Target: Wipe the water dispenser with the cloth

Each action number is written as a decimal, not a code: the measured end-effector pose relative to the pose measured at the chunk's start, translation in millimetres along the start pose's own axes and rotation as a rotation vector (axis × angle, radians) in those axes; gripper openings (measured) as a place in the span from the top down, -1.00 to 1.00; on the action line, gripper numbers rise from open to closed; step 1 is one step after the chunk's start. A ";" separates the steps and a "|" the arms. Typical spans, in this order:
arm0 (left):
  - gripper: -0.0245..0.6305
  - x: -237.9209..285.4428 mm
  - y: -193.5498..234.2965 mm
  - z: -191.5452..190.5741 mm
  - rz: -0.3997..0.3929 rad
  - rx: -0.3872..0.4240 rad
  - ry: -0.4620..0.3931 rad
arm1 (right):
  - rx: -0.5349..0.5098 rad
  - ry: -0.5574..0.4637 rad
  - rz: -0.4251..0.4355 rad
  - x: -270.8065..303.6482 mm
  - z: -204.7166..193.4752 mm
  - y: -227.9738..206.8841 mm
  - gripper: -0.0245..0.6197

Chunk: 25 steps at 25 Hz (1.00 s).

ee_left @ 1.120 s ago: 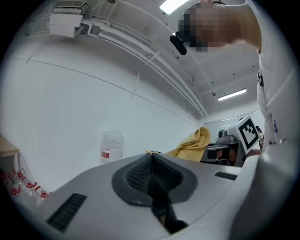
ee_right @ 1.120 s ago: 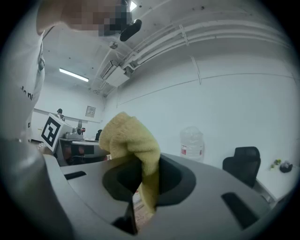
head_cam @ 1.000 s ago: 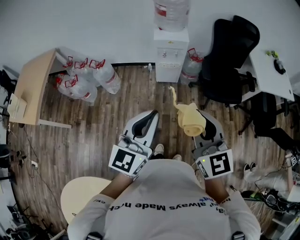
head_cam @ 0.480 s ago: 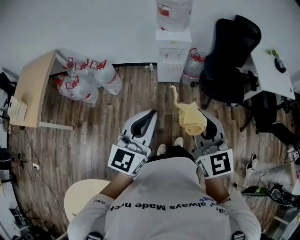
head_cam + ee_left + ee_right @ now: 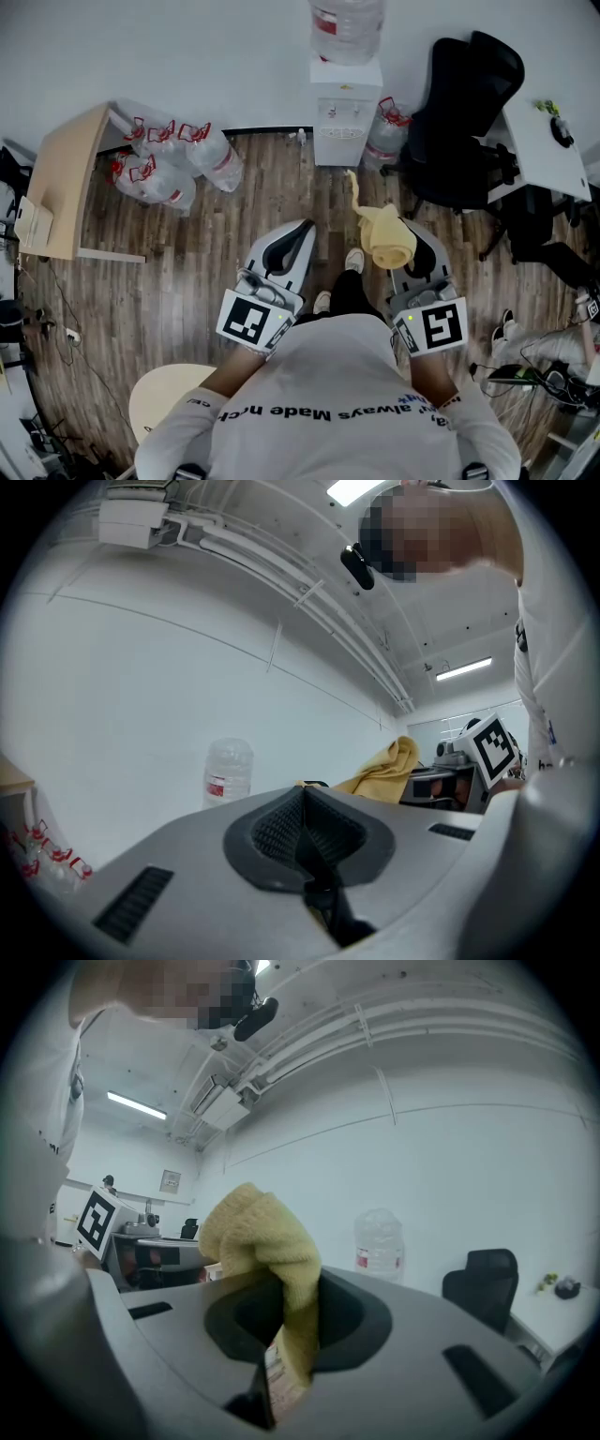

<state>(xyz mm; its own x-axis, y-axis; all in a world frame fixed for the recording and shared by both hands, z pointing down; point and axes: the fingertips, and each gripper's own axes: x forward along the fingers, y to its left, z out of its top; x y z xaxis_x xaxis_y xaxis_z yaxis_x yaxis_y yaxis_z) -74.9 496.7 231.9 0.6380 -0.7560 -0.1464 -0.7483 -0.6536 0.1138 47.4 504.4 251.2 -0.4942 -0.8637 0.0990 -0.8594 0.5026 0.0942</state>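
Note:
The white water dispenser (image 5: 344, 109) stands against the far wall with a clear bottle (image 5: 346, 28) on top; that bottle (image 5: 379, 1244) shows in the right gripper view and the bottle (image 5: 229, 770) in the left one. My right gripper (image 5: 405, 246) is shut on a yellow cloth (image 5: 384, 234), which bunches above its jaws and trails a thin tail toward the dispenser. The cloth (image 5: 264, 1249) fills the jaw gap in the right gripper view. My left gripper (image 5: 292, 240) is shut and holds nothing. Both grippers are well short of the dispenser.
Several empty water bottles (image 5: 173, 155) lie on the wooden floor at the left, one more bottle (image 5: 384, 131) right of the dispenser. A black office chair (image 5: 464, 122) and white desk (image 5: 548, 141) stand at the right, a wooden desk (image 5: 61, 183) at the left, a round stool (image 5: 164, 398) behind.
The person has stepped forward toward the dispenser; a foot now shows ahead between the grippers. The grippers keep their pose, and the cloth stays held in the right one.

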 end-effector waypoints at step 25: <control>0.85 130.7 55.9 -11.2 0.033 -0.007 0.016 | 0.016 0.018 0.015 94.0 -2.1 -108.3 0.73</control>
<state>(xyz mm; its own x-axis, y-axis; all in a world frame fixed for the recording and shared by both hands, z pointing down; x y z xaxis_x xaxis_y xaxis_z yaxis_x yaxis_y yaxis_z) -31.3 360.9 230.2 0.6157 -0.7776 -0.1271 -0.7678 -0.6284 0.1249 94.3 368.8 252.4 -0.5046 -0.8553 0.1180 -0.8541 0.5144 0.0764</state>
